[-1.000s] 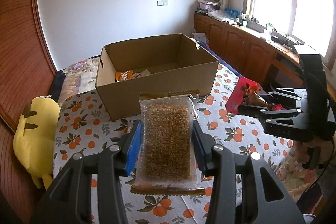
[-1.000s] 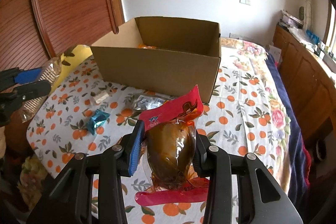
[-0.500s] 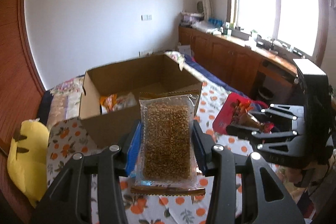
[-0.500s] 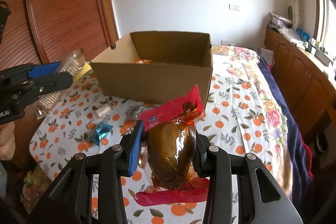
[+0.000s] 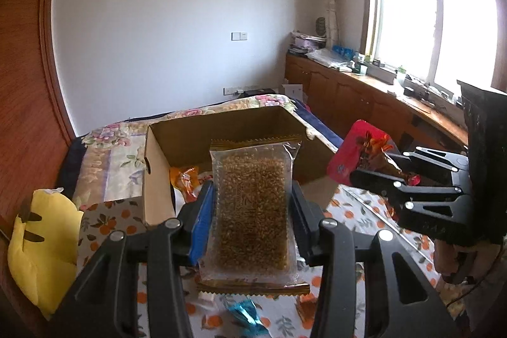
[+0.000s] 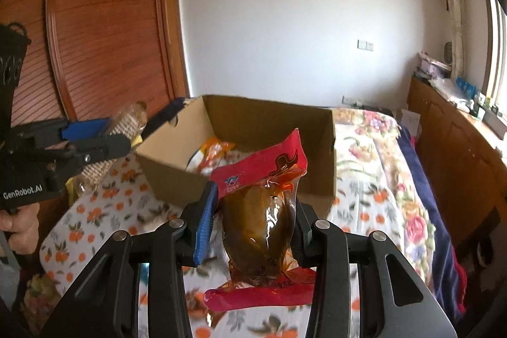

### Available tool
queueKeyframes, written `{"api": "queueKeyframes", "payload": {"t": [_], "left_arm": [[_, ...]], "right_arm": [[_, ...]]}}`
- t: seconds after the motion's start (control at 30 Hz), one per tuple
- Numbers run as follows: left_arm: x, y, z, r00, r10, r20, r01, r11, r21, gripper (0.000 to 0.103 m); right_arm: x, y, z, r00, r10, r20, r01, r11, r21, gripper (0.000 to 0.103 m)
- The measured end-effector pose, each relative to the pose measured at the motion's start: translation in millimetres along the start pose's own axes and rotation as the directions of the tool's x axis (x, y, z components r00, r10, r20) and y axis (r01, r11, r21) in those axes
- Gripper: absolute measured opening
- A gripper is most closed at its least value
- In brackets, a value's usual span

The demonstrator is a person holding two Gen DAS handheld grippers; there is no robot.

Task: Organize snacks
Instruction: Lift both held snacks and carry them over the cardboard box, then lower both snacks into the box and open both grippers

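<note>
My left gripper (image 5: 252, 205) is shut on a clear packet of golden grain snack (image 5: 252, 211) and holds it above the near wall of the open cardboard box (image 5: 177, 135). My right gripper (image 6: 255, 211) is shut on a red pouch with a brown meat piece (image 6: 258, 224), in front of the same box (image 6: 317, 154). Orange snack packets (image 5: 185, 179) lie inside the box; they also show in the right wrist view (image 6: 212, 154). Each gripper shows in the other's view, the right one (image 5: 374, 176) and the left one (image 6: 104, 141).
The box stands on a bed with an orange-print cloth (image 6: 104, 211). A blue wrapped candy (image 5: 244, 312) lies on the cloth below my left gripper. A yellow plush toy (image 5: 41, 243) lies at the left edge. Wooden cabinets (image 5: 348, 91) run along the right.
Both grippers have risen and moved closer to the box with their snacks still held. The view into the box is now steeper, and the left gripper sits over its near wall.
</note>
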State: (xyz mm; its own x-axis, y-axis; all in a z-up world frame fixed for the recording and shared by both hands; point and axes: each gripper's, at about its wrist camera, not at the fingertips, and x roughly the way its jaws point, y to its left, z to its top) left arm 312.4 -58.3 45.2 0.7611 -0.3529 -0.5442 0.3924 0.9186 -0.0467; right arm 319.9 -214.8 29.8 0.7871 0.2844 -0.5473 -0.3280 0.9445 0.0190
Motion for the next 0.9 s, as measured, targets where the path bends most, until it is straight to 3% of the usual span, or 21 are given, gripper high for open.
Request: {"api": "queueKeyframes", "payload": {"t": [0.2,0.5,0.9], "left_arm": [[36.5,14.2,4.1,1.000,0.020,-0.023,-0.020,1.000,-0.013,0.044],[96.1,31.5,1.7,0.995,0.030,-0.095,-0.033,0.999,-0.027,0.044],[116.0,36.5,5.2,0.996,0.024,-0.089,-0.028,0.998,-0.052,0.048]], "right_arm": [[41.9,-12.9,18.2,1.000,0.001,-0.020,-0.002,1.000,-0.010,0.040],[110.0,-36.3,17.1,0.997,-0.005,-0.079,0.008,0.999,0.035,0.040],[132.6,-35.7,28.9,0.997,-0.014,-0.080,0.017,0.999,0.036,0.041]]}}
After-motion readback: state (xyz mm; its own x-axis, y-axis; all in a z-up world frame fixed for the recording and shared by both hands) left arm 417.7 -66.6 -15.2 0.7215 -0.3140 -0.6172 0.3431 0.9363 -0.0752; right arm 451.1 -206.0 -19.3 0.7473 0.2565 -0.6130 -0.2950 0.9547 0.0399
